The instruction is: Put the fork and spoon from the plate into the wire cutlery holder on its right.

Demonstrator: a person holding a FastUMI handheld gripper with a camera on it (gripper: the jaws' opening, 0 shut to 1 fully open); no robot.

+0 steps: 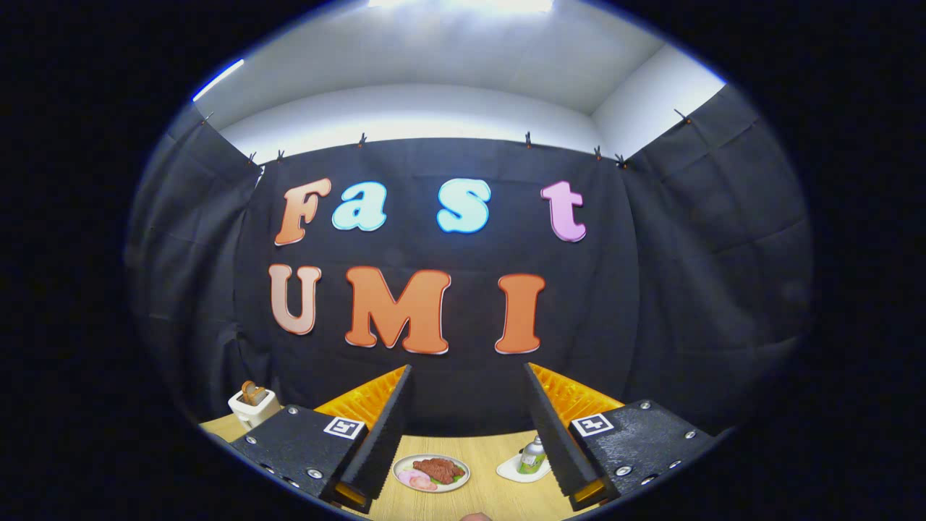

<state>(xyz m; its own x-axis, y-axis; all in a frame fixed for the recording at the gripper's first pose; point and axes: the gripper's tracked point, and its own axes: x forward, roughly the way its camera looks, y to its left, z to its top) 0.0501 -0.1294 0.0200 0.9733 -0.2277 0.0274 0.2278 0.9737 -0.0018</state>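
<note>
White plate (pixel 457 483) with brown and pink food, tan wooden table (pixel 483 444).

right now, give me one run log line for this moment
gripper: open, raised, holding nothing | between fingers: round white plate of food on wooden table | right finger: small green bottle | left: white toaster

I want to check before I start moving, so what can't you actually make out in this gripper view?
- Fork and spoon: too small to tell apart from the food on the plate.
- Wire cutlery holder: the right finger covers the space past the small dish holding a bottle.
- Toaster: partly behind the left finger.
- Gripper: open, holding nothing.
</note>
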